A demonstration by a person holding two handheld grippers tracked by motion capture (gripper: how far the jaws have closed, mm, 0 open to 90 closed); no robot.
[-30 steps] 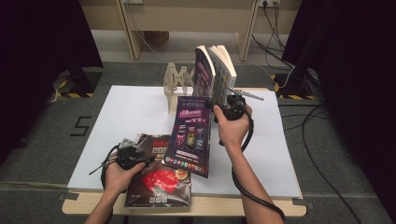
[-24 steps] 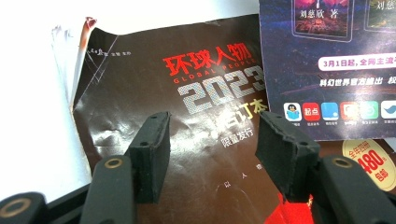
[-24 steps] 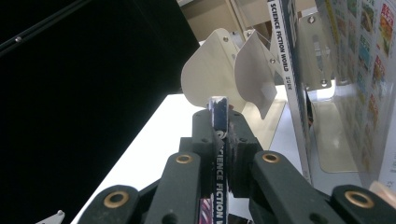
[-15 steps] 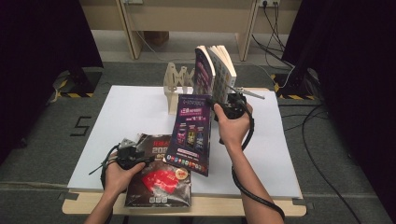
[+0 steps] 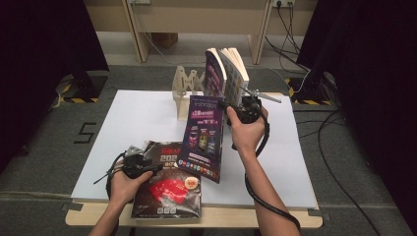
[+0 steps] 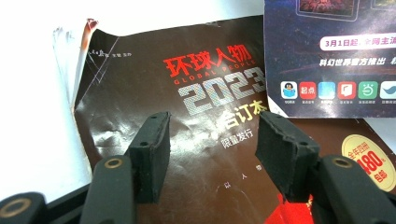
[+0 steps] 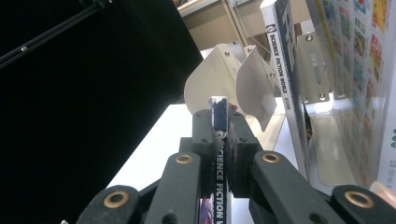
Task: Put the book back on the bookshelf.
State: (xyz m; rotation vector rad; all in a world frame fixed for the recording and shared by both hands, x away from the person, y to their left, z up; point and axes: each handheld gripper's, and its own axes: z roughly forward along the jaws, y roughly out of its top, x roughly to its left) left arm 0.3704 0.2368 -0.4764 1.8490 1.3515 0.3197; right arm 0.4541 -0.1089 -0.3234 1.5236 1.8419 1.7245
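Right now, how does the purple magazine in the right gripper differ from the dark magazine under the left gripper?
The purple magazine is lifted, standing almost upright; the dark magazine lies flat on the table. The right gripper is shut on the purple magazine's spine, while the left gripper is open above the dark magazine's cover. The purple cover looks smooth; the dark one is creased. Both are glossy magazines with Chinese print.

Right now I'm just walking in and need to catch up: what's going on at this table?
A person is shelving magazines. The right gripper has its fingers shut on the spine of a purple magazine, held upright above the white table near the wooden rack, where two books already stand. The left gripper, fingers open, hovers over a dark magazine lying flat.
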